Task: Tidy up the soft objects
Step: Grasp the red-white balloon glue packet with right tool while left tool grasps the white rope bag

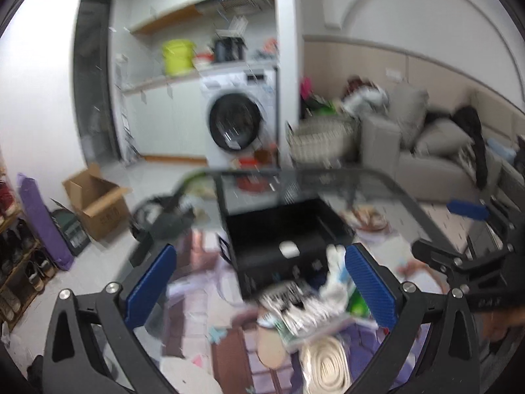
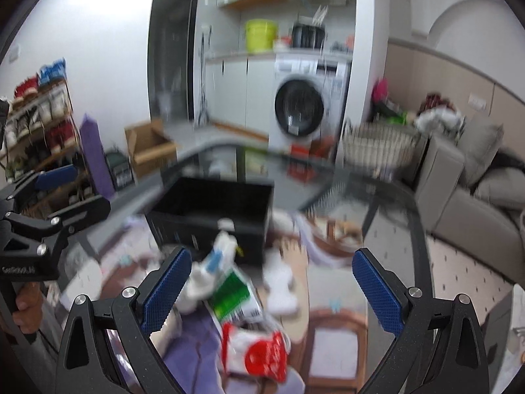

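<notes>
White soft toy (image 2: 210, 272) lies beside the right gripper (image 2: 272, 292), unheld.

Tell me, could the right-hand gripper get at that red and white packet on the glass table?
Probably yes. The right gripper is open, and the red and white packet lies just below and between its fingers on top of the pile, with nothing covering it.

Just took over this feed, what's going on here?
A person holds a gripper in each hand above a glass table. Both the left gripper and the right gripper are open and empty. A pile of soft packets lies in front of an open black bin. The frames are motion-blurred, so details are unclear.
</notes>
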A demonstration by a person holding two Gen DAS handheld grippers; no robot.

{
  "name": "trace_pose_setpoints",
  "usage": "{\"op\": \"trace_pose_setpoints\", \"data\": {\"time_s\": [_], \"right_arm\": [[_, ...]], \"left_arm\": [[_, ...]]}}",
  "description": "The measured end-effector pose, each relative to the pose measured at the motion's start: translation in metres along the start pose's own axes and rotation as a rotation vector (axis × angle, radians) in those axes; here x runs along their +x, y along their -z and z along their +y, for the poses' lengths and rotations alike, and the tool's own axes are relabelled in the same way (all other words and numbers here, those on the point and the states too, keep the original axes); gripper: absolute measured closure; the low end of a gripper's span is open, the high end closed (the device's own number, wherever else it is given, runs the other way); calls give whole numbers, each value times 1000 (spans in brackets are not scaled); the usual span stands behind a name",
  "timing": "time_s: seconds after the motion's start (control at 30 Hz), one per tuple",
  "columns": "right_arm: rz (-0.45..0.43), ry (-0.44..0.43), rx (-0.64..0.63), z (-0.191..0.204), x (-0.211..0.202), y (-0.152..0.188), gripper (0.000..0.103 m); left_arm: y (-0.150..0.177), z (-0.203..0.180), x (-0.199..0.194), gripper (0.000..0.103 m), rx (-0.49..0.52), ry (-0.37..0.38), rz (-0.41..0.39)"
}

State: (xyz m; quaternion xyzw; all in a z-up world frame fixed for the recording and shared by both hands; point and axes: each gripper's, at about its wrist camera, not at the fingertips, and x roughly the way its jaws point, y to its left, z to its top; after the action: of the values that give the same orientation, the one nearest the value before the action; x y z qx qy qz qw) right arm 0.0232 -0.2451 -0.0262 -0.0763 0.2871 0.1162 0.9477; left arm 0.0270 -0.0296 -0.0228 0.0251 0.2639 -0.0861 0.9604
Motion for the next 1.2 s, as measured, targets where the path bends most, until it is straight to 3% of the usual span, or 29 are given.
{"op": "trace_pose_setpoints", "data": {"time_s": [0.2,0.43,0.73,0.83,0.93,0.97,1.17,1.2], "right_arm": [[147,-27,-32,-5,32,17,3],[349,-102,-39,-1,68,51,3],[451,-155,-59,14,85,81,3],[458,-153,-88,22,87,85,9],[465,-145,-87,21,92,88,19],[467,-140,-90,19,94,90,27],[458,-173,-100,19,91,87,48],[454,-182,-109,22,90,87,52]], "left_arm": [[18,-19,32,0,57,65,193],[45,-39,44,0,105,144,342],[81,-56,60,0,164,165,489],[84,-56,64,2,166,151,509],[85,-54,69,11,155,147,523],[86,-54,71,18,149,153,526],[86,-52,72,60,152,190,557],[86,-52,71,62,153,195,559]]}}
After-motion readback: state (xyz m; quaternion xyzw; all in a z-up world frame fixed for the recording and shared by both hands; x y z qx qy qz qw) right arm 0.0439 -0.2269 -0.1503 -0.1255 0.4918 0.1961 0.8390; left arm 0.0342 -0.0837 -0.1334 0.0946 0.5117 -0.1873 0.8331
